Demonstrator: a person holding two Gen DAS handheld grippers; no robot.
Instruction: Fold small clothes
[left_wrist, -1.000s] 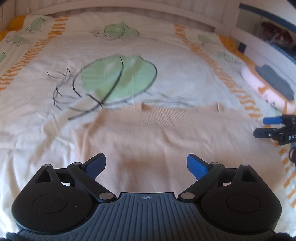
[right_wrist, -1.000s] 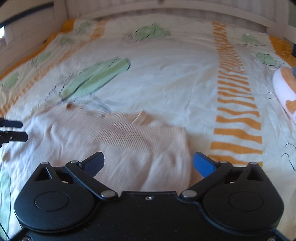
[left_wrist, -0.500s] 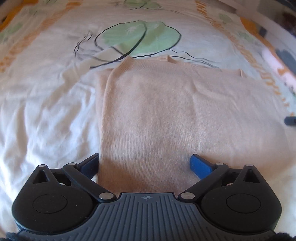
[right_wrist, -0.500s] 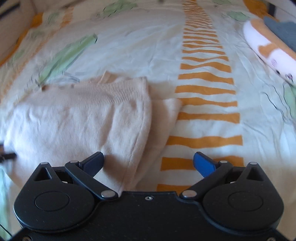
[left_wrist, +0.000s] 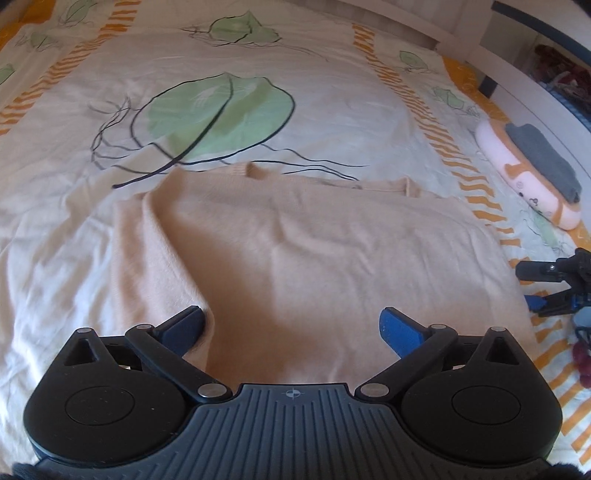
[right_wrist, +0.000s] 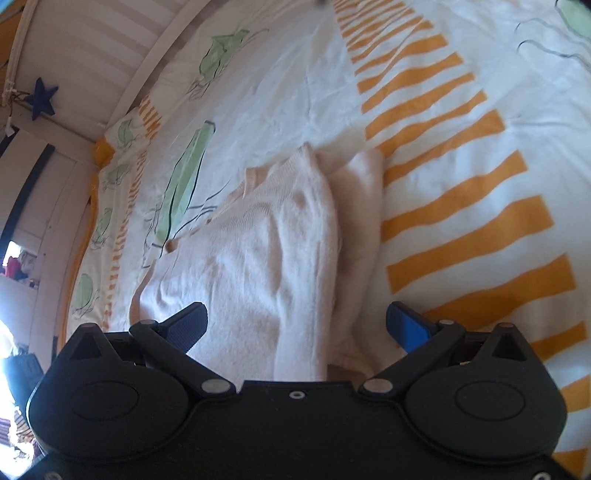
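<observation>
Peach knit sweater (left_wrist: 314, 258) lies flat on the bedsheet (left_wrist: 332, 122), which is white with green leaf prints and orange striped bands. Neckline faces away from the cameras. Left side panel is folded inward, leaving a long diagonal crease; in the right wrist view the sweater (right_wrist: 266, 258) shows a folded layer along its right edge, next to the orange stripes.

Left gripper (left_wrist: 291, 326): jaws spread wide, nothing between the blue pads, hanging over the near hem of the sweater, pointed downward. No contact visible.

Right gripper (right_wrist: 295, 325): jaws also wide apart, empty, hovering above the sweater's folded right edge; view is strongly rolled. It also shows at the right edge of the left wrist view (left_wrist: 543, 291), just beside the sweater's right side.

A pink plush toy (left_wrist: 517, 173) with a folded grey garment (left_wrist: 543, 162) on top lies at the bed's right side, well apart from the sweater.
</observation>
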